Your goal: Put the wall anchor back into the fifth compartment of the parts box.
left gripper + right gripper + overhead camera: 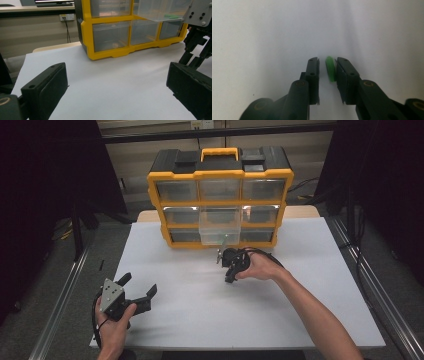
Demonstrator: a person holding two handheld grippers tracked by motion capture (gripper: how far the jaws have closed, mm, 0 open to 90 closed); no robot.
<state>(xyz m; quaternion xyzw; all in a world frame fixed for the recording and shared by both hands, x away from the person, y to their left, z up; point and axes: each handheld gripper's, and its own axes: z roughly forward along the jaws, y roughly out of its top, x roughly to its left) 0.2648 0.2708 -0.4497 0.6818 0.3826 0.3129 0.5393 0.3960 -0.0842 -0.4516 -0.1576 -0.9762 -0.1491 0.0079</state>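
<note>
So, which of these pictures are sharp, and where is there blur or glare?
High view: sharp on the white table, dark surroundings, glare on the clear drawers of the yellow and black plastic organizer. Left gripper view: organizer sharp, near black jaws soft. Right gripper view: the small green round piece between the right hand-held gripper jaws is smeared, table washed out.

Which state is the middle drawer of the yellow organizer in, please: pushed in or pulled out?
Pulled out: the clear middle drawer juts forward of the yellow organizer.

A green disc [330,68] sits between black jaws at centre frame. The organiser [220,197] at upper centre is yellow and black, with clear drawers, on a white table [200,305].
</note>
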